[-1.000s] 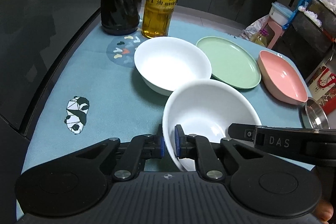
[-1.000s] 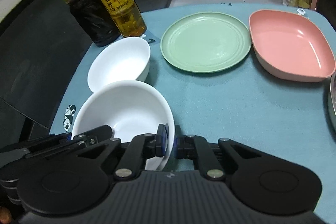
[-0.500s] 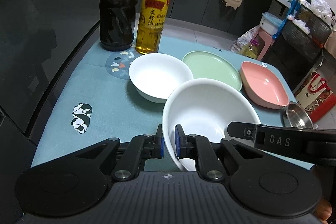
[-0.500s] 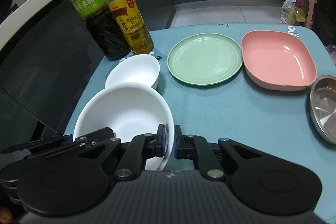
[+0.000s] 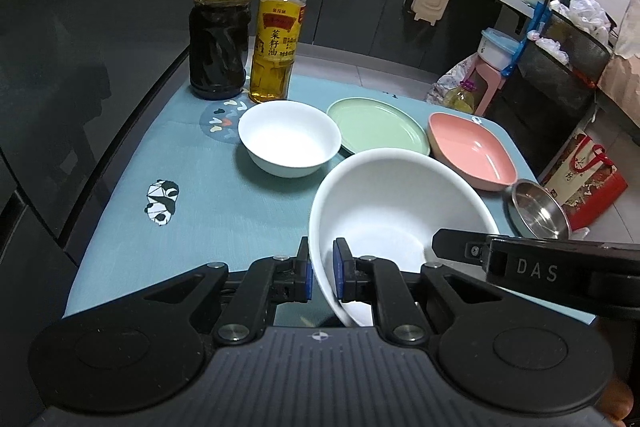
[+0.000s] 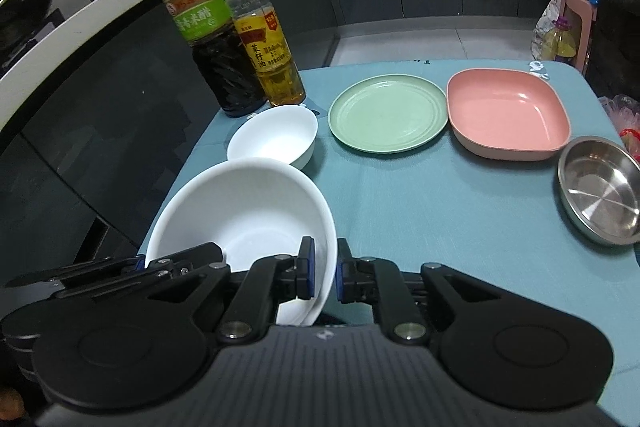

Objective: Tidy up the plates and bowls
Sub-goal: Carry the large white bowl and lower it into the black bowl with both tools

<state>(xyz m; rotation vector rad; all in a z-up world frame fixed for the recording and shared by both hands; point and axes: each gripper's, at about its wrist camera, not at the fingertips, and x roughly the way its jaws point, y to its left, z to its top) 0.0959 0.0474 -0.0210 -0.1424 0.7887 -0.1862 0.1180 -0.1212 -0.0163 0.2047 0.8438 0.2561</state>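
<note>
A large white bowl [image 5: 394, 205] [image 6: 248, 211] hangs above the teal table mat, held by both grippers. My left gripper [image 5: 322, 273] is shut on its left rim, and my right gripper [image 6: 325, 273] is shut on its right rim. Beyond it on the mat stand a smaller white bowl [image 5: 289, 137] [image 6: 274, 139], a green plate [image 5: 378, 125] [image 6: 387, 113], a pink dish [image 5: 472, 149] [image 6: 506, 115] and a steel dish [image 5: 538, 211] [image 6: 602, 189]. The right gripper's body shows at the right edge of the left wrist view.
A dark vinegar bottle [image 5: 220, 19] [image 6: 212, 47] and a yellow oil bottle [image 5: 278, 35] [image 6: 266, 47] stand at the mat's far left corner. The teal mat [image 6: 440, 207] has bare room in the middle. A red bag [image 5: 584, 183] sits on the floor to the right.
Both grippers have lifted the large white bowl and drawn back from the other dishes, which now look smaller and farther away. More of the kitchen behind has come into view.
</note>
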